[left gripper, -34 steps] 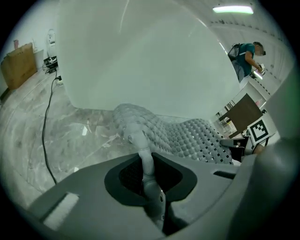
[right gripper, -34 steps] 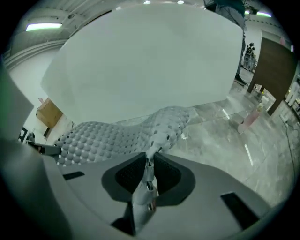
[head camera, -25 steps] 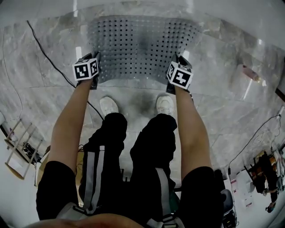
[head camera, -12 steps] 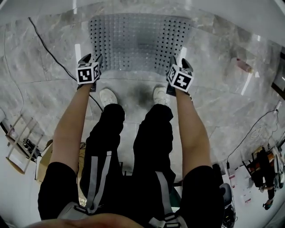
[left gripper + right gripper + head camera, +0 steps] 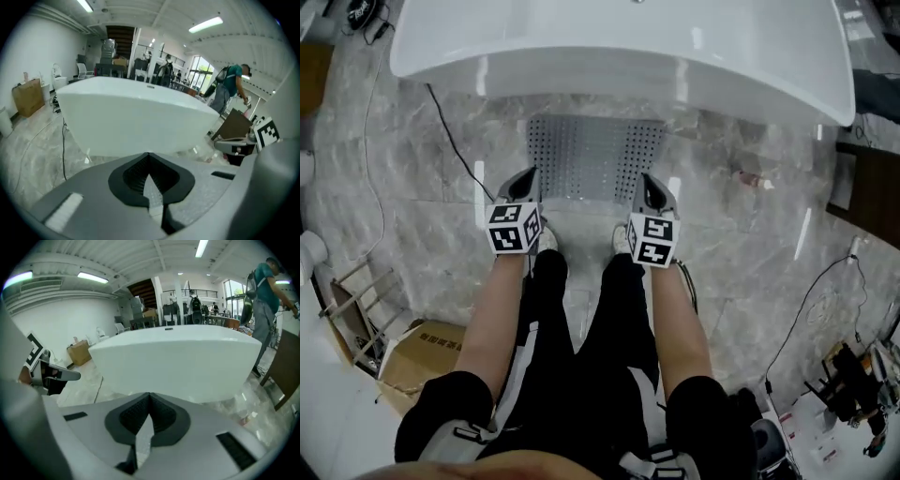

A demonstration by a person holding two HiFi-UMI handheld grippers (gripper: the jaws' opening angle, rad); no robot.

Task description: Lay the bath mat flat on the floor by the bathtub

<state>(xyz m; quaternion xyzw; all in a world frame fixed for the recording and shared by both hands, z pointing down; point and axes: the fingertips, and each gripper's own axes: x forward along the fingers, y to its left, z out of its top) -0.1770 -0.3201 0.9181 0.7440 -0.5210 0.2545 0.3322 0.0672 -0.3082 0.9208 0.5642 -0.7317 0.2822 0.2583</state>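
The grey perforated bath mat (image 5: 595, 157) lies flat on the marble floor right in front of the white bathtub (image 5: 619, 47). My left gripper (image 5: 525, 176) hovers over the mat's near left corner, shut and empty. My right gripper (image 5: 652, 187) hangs over the near right corner, also shut with nothing in it. In the left gripper view the jaws (image 5: 149, 155) meet at a point, aimed at the bathtub (image 5: 131, 117). The right gripper view shows the same closed jaws (image 5: 150, 395) facing the tub (image 5: 183, 362). Neither gripper touches the mat.
The person's white shoes (image 5: 546, 239) stand just behind the mat. A black cable (image 5: 450, 131) runs across the floor at left. A cardboard box (image 5: 427, 352) and a wooden rack (image 5: 352, 309) sit lower left. A small pinkish object (image 5: 750, 175) lies right of the mat. A person in a teal shirt (image 5: 262, 301) stands beyond the tub.
Both grippers have let go of the mat's near edge, lifted and drawn back, jaws now closed. The head view has pulled up, so the mat looks smaller and the bathtub shows.
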